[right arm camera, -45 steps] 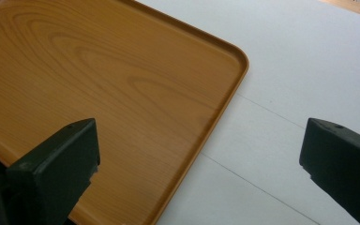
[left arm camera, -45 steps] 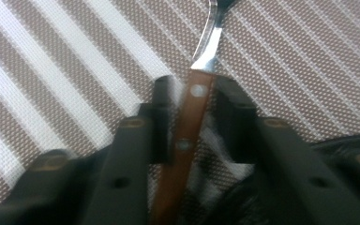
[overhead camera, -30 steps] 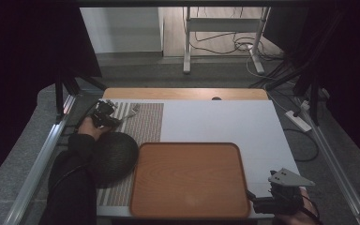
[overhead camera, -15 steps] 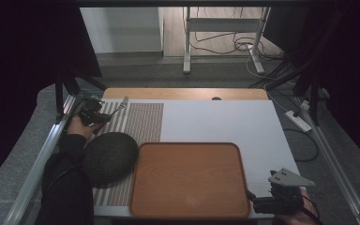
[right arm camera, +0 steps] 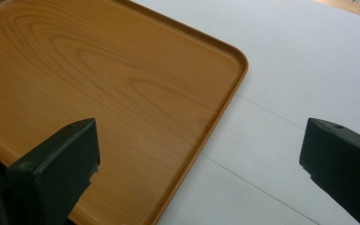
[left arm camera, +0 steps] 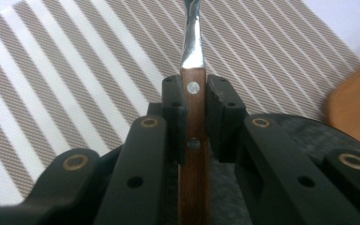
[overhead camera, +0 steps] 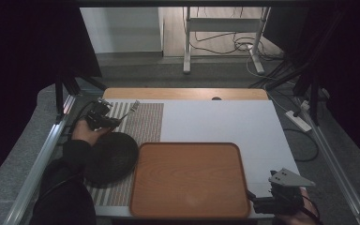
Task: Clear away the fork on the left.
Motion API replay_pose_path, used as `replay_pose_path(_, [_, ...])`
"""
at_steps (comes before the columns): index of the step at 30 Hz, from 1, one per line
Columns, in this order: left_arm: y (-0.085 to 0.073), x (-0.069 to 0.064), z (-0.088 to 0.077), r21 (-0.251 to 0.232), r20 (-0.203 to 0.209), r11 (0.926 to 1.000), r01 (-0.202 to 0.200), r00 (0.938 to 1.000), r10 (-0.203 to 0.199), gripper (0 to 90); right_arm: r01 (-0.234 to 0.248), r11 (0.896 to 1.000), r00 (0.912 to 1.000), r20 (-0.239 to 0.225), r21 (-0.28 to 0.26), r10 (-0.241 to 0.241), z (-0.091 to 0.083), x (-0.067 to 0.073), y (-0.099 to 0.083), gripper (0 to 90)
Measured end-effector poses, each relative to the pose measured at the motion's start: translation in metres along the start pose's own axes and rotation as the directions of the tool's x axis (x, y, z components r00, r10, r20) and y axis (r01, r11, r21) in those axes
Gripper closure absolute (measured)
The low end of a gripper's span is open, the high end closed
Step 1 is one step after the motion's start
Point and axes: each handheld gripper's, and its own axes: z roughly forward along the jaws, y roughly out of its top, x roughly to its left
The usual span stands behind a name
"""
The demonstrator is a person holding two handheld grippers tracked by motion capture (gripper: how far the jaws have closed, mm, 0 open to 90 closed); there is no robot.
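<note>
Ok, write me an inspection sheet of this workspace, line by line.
Surface: white tabletop, wooden strip along its far edge.
Job's things: rectangular orange-brown wooden tray; dark round plate on a striped beige woven placemat; wood-handled metal utensil.
Clutter: nothing seen.
Grippers: left tongs shut on the utensil's handle over the placemat; right tongs open, beside the tray's corner.
Cables: loose cables on the floor beyond the table.
Surroundings: metal frame legs, dark curtains.
</note>
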Motion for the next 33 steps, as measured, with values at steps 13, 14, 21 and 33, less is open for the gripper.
replay_pose_path(13, [-0.022,-0.046,-0.021,-0.016,0.042,0.9997,-0.016,0.999,0.017,78.0,0.004,1.0,1.0,0.001,0.003,-0.004,0.0,0.001,0.0,0.0])
replay_pose_path(14, [-0.024,-0.05,-0.022,-0.019,0.044,0.9997,-0.018,0.9988,0.019,78.1,0.004,1.0,1.0,0.001,0.003,-0.004,0.0,0.001,0.0,0.0])
replay_pose_path(21, [-0.031,-0.081,-0.026,-0.02,0.082,0.9986,-0.048,0.9954,0.049,78.0,0.008,1.0,1.0,0.0,0.002,-0.008,0.0,0.001,0.0,0.0])
replay_pose_path(33, [-0.038,-0.141,-0.02,-0.014,0.167,0.9966,-0.082,0.9824,0.083,78.0,0.02,1.0,0.9998,0.004,0.005,-0.02,0.0,0.002,0.0,0.0])
